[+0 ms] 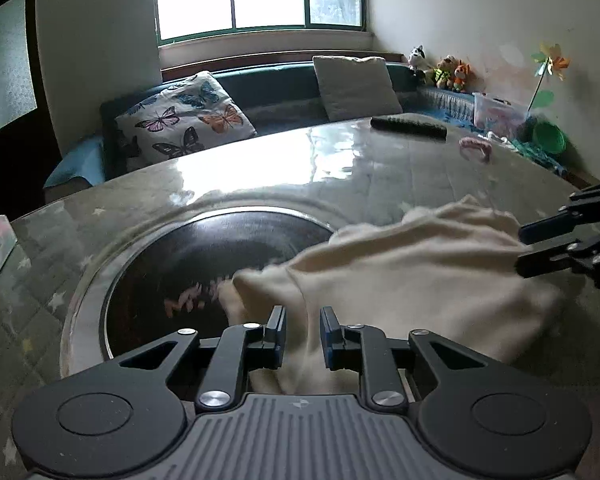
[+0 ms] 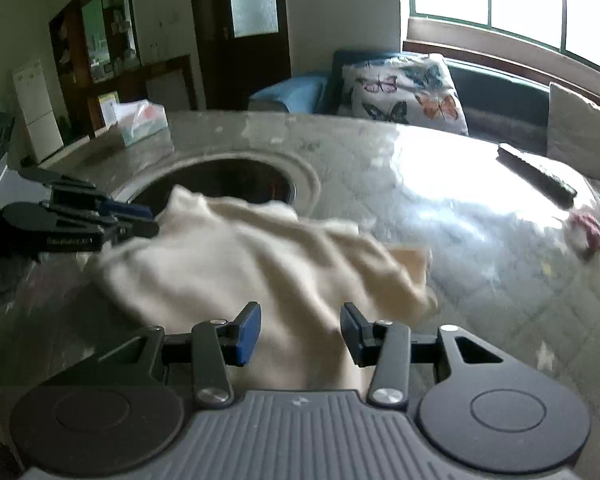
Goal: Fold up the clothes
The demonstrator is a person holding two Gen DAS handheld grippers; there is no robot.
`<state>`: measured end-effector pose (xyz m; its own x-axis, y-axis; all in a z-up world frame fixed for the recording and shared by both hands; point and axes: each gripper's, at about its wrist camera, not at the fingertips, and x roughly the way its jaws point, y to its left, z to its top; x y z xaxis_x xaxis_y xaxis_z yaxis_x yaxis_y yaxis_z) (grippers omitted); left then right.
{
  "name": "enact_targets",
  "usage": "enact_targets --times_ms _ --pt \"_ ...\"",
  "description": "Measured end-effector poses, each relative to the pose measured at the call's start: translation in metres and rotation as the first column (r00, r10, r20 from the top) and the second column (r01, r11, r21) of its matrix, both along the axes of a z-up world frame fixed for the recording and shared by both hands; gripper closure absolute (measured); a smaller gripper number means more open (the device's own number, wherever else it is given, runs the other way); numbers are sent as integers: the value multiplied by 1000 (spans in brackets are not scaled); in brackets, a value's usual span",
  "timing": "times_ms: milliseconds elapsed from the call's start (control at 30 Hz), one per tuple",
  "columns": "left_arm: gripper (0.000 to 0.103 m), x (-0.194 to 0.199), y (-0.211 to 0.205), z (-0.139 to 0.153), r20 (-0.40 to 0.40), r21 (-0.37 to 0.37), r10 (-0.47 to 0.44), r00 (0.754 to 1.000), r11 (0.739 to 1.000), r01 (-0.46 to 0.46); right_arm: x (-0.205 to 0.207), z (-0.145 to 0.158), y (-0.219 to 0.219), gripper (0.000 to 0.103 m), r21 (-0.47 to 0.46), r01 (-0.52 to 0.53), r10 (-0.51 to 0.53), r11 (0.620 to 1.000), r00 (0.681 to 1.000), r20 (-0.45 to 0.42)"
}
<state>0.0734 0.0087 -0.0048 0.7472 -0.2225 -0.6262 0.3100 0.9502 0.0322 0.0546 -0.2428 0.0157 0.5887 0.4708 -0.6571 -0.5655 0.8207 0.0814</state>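
Currently left gripper [image 1: 303, 326] jaws pinch a fold of the cream garment [image 1: 420, 264], angled down toward the desk [image 1: 260, 172]. Right gripper [image 2: 300, 328] jaws stand spread over the cloth, not pressing it. Garment lies crumpled on the desk beside the round dark recess [image 1: 220, 248].

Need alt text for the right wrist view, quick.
The right gripper stands open over a rumpled cream garment on a glossy table. The left gripper holds the garment's far-left edge beside a dark round recess. A butterfly cushion sits behind.
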Motion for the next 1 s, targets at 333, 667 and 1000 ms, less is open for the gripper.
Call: enact_targets --times_ms 333,667,1000 --pt "82 37 13 -15 -48 -24 72 996 997 -73 55 -23 4 61 17 66 -64 998 995 -74" --pt "71 31 19 -10 -54 -17 120 991 993 -121 61 -21 11 61 23 81 -80 996 995 -59" --pt "47 27 15 -6 -56 6 146 988 989 -145 55 -15 23 51 -6 73 -73 997 997 -12"
